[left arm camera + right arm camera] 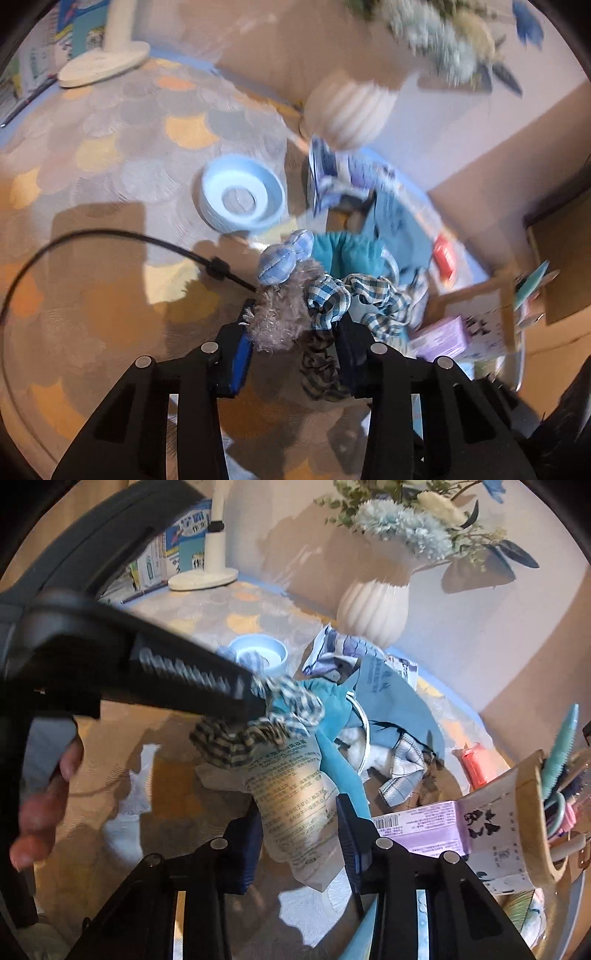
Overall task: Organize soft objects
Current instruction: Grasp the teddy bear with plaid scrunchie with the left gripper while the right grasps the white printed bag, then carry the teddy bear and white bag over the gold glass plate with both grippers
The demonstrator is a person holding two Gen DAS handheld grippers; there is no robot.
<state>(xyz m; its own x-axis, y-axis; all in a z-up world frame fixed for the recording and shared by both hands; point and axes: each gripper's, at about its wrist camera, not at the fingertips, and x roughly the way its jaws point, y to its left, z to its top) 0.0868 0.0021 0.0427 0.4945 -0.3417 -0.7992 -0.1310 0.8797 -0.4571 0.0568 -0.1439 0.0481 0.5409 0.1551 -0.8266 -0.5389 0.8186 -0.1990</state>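
Observation:
My left gripper (295,339) is shut on a fuzzy grey plush toy (282,314) with blue checked ears and a blue-white checked scarf (328,299). It holds the toy above the table. In the right wrist view the left gripper (258,698) comes in from the left with the checked scarf (291,705) at its tip. My right gripper (299,834) is shut on a clear printed plastic pouch (291,797). A pile of teal and blue cloth (373,709) lies behind it, and shows in the left wrist view (354,251).
A light blue bowl (242,199) sits on the patterned tablecloth. A white ribbed vase (373,609) with flowers stands at the back. A lamp base (203,578), books, a purple box (421,823), a red item (474,764) and a wooden holder (535,812) with pens surround the pile.

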